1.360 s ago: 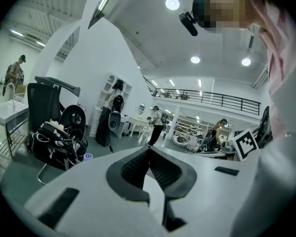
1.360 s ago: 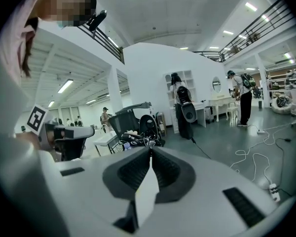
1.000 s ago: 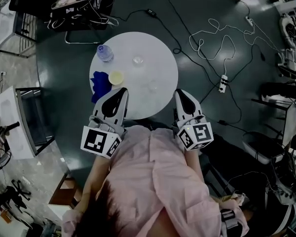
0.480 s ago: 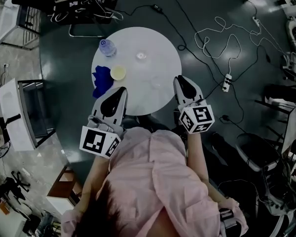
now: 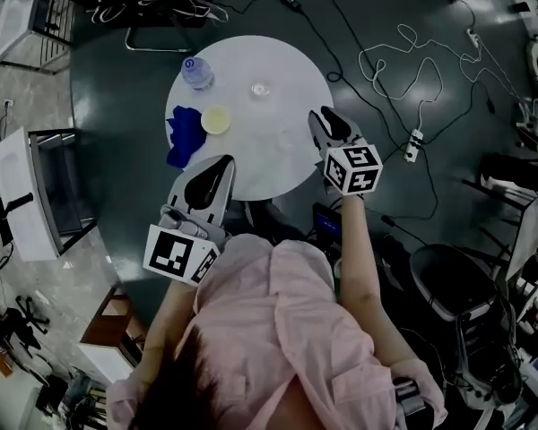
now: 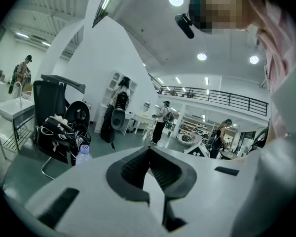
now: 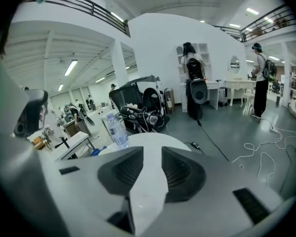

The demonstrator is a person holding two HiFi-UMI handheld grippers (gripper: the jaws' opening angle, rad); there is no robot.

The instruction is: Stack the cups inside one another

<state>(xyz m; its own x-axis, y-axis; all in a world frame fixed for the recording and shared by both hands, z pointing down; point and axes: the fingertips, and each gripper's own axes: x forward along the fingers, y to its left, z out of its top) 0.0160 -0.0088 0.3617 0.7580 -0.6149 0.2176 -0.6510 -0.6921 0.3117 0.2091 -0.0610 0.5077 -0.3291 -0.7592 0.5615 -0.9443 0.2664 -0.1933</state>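
Round white table is shown bearing a small yellow cup and a clear plastic cup, set apart, with the left gripper clenched empty at its edge and the right gripper parted above it.

the table is plain white, the floor a dark blue-green with white cables across it. the cloth is bright blue, one cup pale yellow, another cup clear. the bottle is clear with a blue cap. the left gripper and right gripper are light grey with black ribbed pads — their cubes bear black-and-white square markers. the shirt is pale pink.
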